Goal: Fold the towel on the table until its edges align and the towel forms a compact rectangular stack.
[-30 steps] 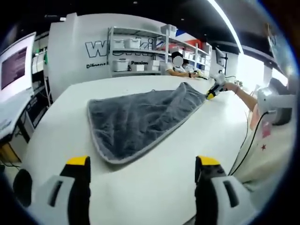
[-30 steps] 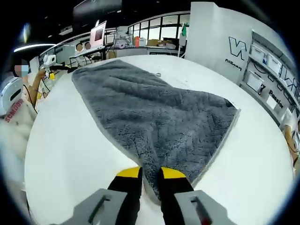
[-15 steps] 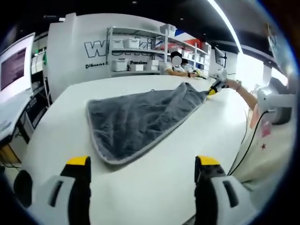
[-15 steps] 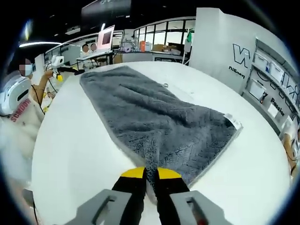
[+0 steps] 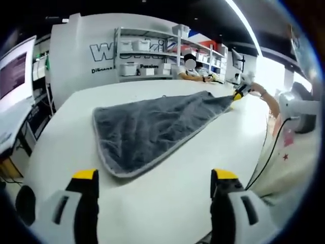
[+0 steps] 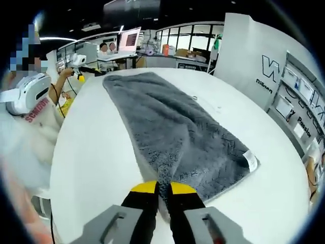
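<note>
Right gripper view, nearest first: the right gripper (image 6: 158, 189) has its yellow-tipped fingers (image 6: 143, 189) drawn together, clamped on a corner of the grey towel (image 6: 175, 133). From that pinch the towel spreads away across the white worktop (image 6: 91, 157). A small white label (image 6: 250, 159) sits near the towel's right-hand corner. At the far end of the towel, the left gripper (image 6: 79, 77) shows as a small white and yellow unit held in a person's hand, just off the towel's far corner. Beyond the worktop stands a monitor (image 6: 130, 38), with desks behind it.

Left gripper view, nearest first: the left gripper (image 5: 154, 177) has its two yellow-tipped fingers (image 5: 85, 175) set wide apart, gripping nothing, above bare worktop (image 5: 167, 178). The towel (image 5: 147, 129) lies further out, its rounded near corner toward the fingers and its pale edge binding visible. The towel narrows toward the far right, where the right gripper (image 5: 238, 93) holds its far corner. Past the worktop, a shelving rack (image 5: 147, 53) with white boxes stands against a white wall panel with dark lettering (image 5: 109, 51).
</note>
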`<action>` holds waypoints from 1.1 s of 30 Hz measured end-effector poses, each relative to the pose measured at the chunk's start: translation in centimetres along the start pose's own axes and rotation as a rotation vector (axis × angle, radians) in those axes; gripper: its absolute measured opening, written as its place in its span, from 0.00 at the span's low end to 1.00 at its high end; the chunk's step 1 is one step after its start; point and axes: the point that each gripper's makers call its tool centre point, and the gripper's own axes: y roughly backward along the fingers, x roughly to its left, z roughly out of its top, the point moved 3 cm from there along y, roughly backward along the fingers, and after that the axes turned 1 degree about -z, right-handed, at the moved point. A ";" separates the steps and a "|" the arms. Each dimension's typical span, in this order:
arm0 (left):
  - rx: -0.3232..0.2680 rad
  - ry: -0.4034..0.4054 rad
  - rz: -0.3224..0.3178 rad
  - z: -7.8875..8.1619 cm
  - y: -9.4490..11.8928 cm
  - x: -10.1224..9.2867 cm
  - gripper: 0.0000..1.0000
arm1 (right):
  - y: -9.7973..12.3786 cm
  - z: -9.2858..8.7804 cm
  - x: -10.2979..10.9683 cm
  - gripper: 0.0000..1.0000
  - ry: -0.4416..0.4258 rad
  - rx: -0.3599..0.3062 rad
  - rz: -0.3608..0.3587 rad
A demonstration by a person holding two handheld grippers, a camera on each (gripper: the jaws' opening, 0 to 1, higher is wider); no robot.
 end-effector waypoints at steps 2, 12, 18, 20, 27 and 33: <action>0.003 -0.004 -0.005 0.0 -0.1 -0.1 0.96 | 0.3 -0.3 0.9 0.07 0.019 0.017 0.014; 0.024 -0.016 -0.028 0.0 -0.8 -0.1 0.95 | 1.2 -2.2 3.8 0.08 0.061 0.073 0.066; 0.037 -0.019 -0.033 -0.3 -0.9 0.0 0.95 | 1.0 -3.7 5.1 0.08 0.062 0.100 0.106; 0.040 -0.020 -0.033 -0.3 -0.9 0.1 0.94 | 0.8 -4.3 5.3 0.08 0.052 0.108 0.116; 0.049 -0.023 -0.037 -0.4 -0.9 0.2 0.94 | 0.1 -5.6 6.2 0.09 0.049 0.131 0.152; 0.058 -0.026 -0.039 -0.5 -0.7 0.1 0.93 | -0.3 -6.2 6.3 0.11 0.037 0.142 0.159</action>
